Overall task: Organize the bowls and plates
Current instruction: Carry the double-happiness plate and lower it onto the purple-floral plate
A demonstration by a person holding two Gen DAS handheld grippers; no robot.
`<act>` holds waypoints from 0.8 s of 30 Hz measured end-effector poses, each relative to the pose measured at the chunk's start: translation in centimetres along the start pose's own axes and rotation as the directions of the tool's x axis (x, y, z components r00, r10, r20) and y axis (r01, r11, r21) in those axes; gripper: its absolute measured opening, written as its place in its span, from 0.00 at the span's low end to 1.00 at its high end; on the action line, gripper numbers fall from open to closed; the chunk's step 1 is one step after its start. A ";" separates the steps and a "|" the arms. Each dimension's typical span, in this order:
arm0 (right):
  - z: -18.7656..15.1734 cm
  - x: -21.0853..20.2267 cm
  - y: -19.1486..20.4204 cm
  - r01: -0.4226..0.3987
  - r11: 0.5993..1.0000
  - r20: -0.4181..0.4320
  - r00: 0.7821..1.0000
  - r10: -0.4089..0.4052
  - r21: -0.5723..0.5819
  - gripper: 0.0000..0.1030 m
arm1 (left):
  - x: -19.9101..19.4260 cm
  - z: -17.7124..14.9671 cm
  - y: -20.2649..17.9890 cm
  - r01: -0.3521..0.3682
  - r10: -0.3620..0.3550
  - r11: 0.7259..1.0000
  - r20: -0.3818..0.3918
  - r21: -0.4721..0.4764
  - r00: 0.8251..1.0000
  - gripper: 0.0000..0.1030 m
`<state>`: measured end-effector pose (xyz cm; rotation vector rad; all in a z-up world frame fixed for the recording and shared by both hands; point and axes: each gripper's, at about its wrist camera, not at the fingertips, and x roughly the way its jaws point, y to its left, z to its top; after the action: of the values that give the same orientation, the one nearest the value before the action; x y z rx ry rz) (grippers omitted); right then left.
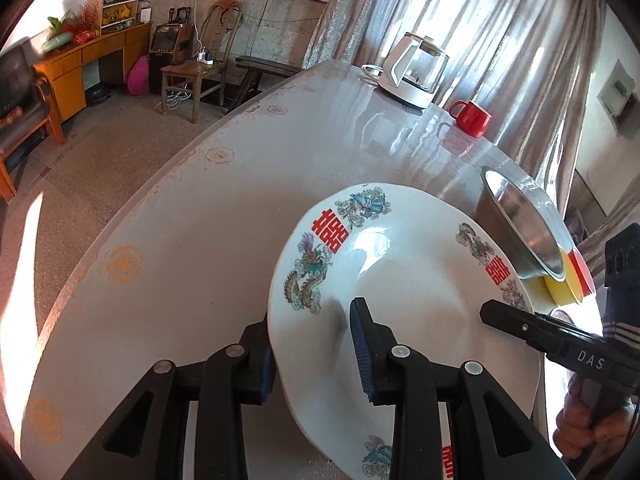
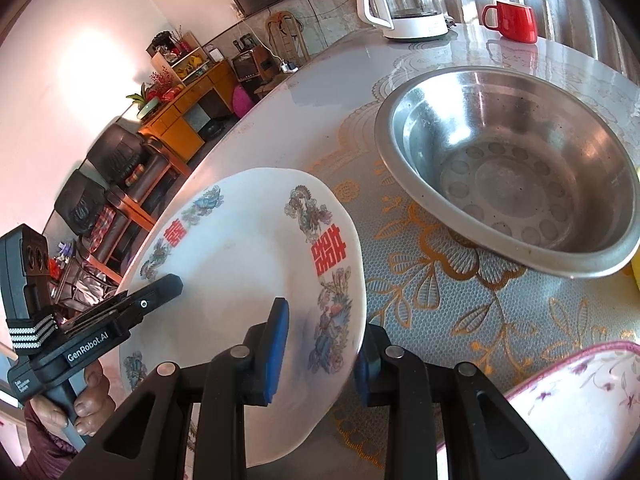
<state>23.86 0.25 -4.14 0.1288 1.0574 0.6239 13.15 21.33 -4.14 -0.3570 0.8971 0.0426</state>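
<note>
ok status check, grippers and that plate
Left gripper and right gripper both clamped on rim of white plate, plate tilted above table. Steel bowl close beside; nothing between them.

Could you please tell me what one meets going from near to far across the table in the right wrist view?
Right hand-held gripper clamped on the decorated plate → steel bowl → white glass kettle and red mug at the far edge.
</note>
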 end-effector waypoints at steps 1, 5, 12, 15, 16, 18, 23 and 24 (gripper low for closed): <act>-0.1 -0.1 0.0 -0.011 1.000 0.000 1.000 0.011 0.001 0.28 | -0.2 -0.1 0.1 0.005 -0.005 1.000 -0.005 -0.002 1.000 0.31; -0.5 -0.8 -0.4 -0.047 0.999 0.007 0.999 0.047 0.022 0.28 | -1.1 -0.9 -0.1 0.027 -0.027 1.000 0.001 0.003 1.000 0.31; -0.4 -0.9 -0.1 -0.036 0.999 0.005 0.999 0.036 0.012 0.28 | -0.6 -0.9 -0.2 0.012 -0.012 1.000 -0.002 -0.001 1.000 0.30; -0.4 -0.9 0.1 -0.025 1.000 0.012 1.000 0.025 0.005 0.28 | -0.8 -1.1 -0.4 0.005 -0.006 1.000 0.005 0.014 1.000 0.30; -0.6 -0.9 0.3 -0.013 1.000 0.018 1.000 0.013 -0.005 0.28 | -1.1 -1.3 -0.7 0.000 -0.001 0.999 0.020 0.032 1.000 0.30; -1.0 -1.1 0.7 0.006 1.000 0.024 1.000 -0.005 -0.031 0.28 | -1.7 -1.5 -1.2 -0.005 0.002 0.999 0.043 0.054 0.999 0.30; -1.6 -1.8 0.9 0.007 0.998 0.041 0.999 -0.005 -0.056 0.27 | -2.8 -1.7 -1.9 0.007 -0.013 0.997 0.072 0.082 0.997 0.31; -1.7 -1.9 1.1 0.008 0.998 0.045 0.999 -0.005 -0.061 0.27 | -2.9 -1.7 -1.9 0.017 -0.023 0.997 0.068 0.078 0.997 0.31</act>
<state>21.31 -0.19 -3.06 0.0858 0.9942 0.6442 10.39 19.35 -2.38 -0.2909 0.8241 0.0018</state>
